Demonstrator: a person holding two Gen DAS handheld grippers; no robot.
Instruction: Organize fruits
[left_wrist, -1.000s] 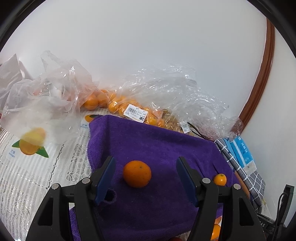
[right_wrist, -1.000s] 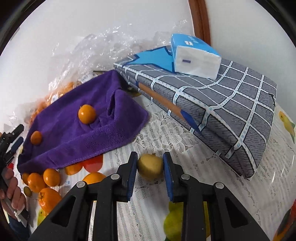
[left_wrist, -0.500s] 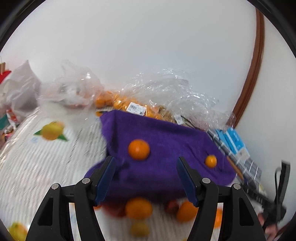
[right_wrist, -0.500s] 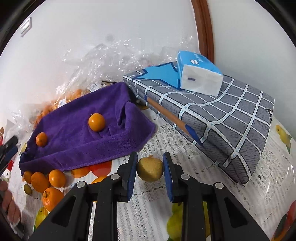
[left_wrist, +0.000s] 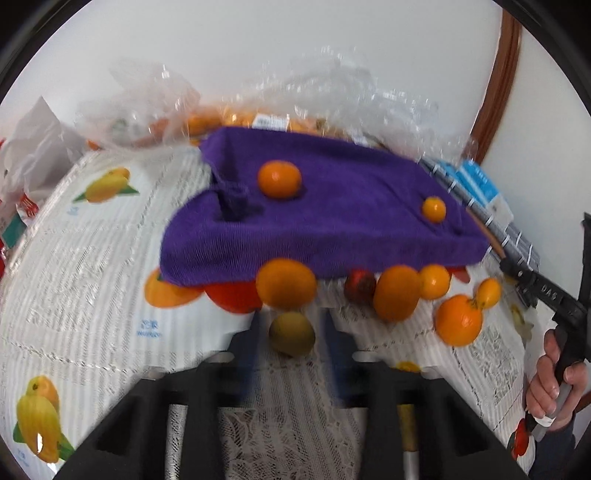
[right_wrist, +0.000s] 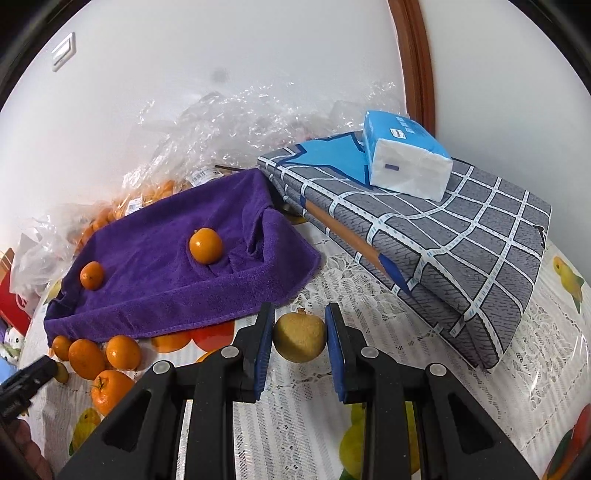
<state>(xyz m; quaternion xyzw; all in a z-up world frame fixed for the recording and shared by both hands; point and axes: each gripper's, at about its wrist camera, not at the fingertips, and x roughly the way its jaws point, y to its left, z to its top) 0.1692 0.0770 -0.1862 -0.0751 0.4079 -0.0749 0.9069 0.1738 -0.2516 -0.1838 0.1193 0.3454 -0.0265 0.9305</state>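
Pinching yellow fruit (right_wrist: 299, 341) in right gripper (right_wrist: 300, 314), both pads pressing its sides, fruit sitting over the lace cloth (right_wrist: 369, 314) just off the towel's (right_wrist: 166, 236) near right corner. Same hold as a second ago, only drawing back a little from the towel.

Swinging left gripper (left_wrist: 291, 321) away from the big orange (left_wrist: 279, 180) on the towel, which was sitting between widely spread fingers a second ago. Now dropping toward the near edge of the table and narrowing fingers around an olive fruit (left_wrist: 291, 338) on the cloth. Blurring heavily here, so cannot tell whether pads are touching it yet or only flanking it.

Leaving two oranges on the towel: the big one near the towel's middle, a small one (left_wrist: 434, 209) toward its right edge. Lying loose along the towel's near edge: several more oranges (left_wrist: 286, 282) and a dark red fruit (left_wrist: 360, 286).

Judging: sorting by kind, likely pairing the two yellowish fruits apart from the oranges; most loose fruit not yet placed.

Sitting along the table's far edge: plastic bags (right_wrist: 221, 125) of oranges. At the right edge: folded grey cover (right_wrist: 461, 229) with tissue pack (right_wrist: 404, 158) on top.
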